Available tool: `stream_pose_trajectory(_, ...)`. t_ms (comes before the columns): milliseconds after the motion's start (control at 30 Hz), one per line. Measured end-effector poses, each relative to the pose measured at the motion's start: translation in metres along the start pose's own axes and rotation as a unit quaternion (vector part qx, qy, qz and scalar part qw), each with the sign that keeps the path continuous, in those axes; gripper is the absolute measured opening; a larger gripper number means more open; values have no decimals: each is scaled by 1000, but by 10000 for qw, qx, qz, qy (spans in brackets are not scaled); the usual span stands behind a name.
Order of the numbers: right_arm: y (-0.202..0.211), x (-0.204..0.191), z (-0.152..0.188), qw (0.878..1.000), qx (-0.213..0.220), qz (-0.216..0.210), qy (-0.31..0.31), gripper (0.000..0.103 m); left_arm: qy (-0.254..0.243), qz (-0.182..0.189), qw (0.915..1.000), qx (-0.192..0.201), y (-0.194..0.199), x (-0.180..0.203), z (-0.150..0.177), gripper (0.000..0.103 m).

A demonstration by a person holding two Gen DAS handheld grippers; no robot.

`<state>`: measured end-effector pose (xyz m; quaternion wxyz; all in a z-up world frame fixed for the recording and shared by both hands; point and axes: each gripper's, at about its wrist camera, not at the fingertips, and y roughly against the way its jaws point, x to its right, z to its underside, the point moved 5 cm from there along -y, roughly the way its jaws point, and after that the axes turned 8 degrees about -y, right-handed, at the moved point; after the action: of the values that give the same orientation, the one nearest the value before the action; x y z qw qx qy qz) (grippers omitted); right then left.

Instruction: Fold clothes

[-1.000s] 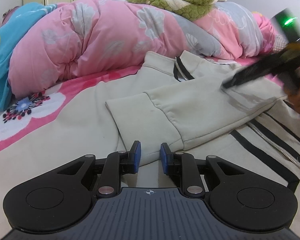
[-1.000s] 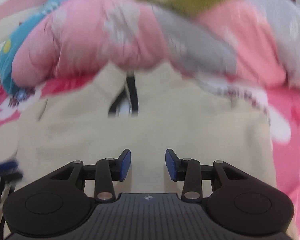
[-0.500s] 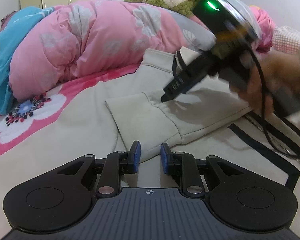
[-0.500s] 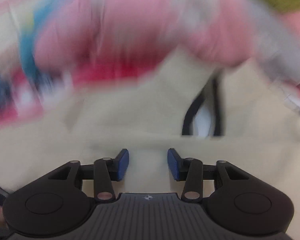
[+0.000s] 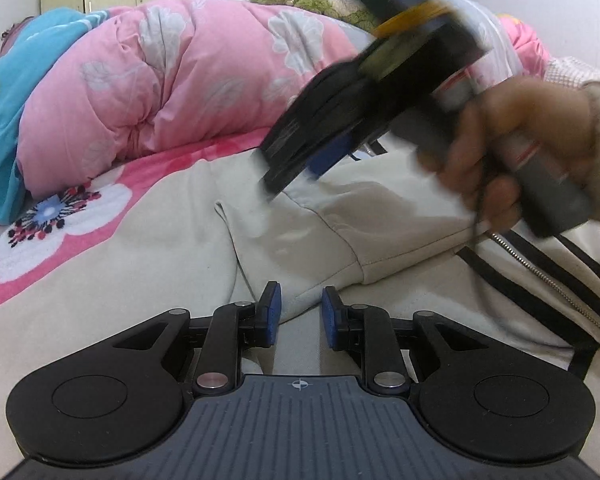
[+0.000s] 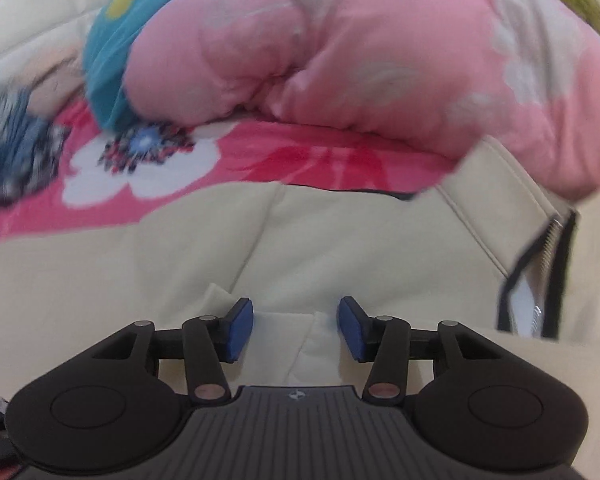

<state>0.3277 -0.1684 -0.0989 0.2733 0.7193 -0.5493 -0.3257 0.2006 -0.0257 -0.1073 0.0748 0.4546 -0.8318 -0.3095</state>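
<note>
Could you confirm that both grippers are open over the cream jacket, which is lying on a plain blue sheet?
Not quite: the sheet is pink with white flowers, not plain blue, as the right wrist view shows. The rest holds: the left gripper and right gripper are open over the cream jacket.

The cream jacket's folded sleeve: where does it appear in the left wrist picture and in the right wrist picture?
Left wrist view: the folded sleeve lies at centre, its cuff end just ahead of the left tool, with the right tool above it.
Right wrist view: a cream fold sits between the blue fingers; I cannot confirm it is the sleeve.
Shared landmark: the pink flowered quilt.
</note>
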Motion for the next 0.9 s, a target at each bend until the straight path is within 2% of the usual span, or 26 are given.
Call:
stream_pose_trajectory(100, 31, 30, -9, 9983, 385, 269, -344, 49, 2, 3, 10000, -1, 0, -1, 0, 22)
stream_pose_trajectory(200, 66, 84, -8, 9894, 767, 683, -1030, 49, 4, 7, 10000, -6, -1, -1, -1, 22)
stream_pose_trajectory(300, 91, 149, 13, 9685, 715, 1293, -2005, 49, 49, 63, 10000, 13, -1, -3, -1, 23)
stream_pose_trajectory(367, 115, 178, 36, 9520, 636, 1521, -2577, 49, 138, 143, 9998, 48, 0, -6, -1, 24)
stream_pose_trajectory(467, 172, 184, 71, 9441, 888, 1499, -2799, 49, 349, 226, 9991, 124, 1, -13, -2, 25)
stream_pose_trajectory(533, 215, 179, 93, 9432, 1089, 1574, -2717, 49, 518, 190, 9983, 193, 3, -19, -4, 29)
stream_pose_trajectory(667, 290, 168, 135, 9406, 1415, 1819, -2493, 50, 800, 237, 9953, 486, 18, -28, -8, 29)
stream_pose_trajectory(733, 308, 164, 157, 9397, 1405, 1911, -2463, 50, 826, 299, 9934, 740, 33, -26, -9, 29)
stream_pose_trajectory(900, 297, 168, 190, 9393, 1124, 1957, -2584, 49, 864, 680, 9882, 1067, 69, -7, 2, 29)
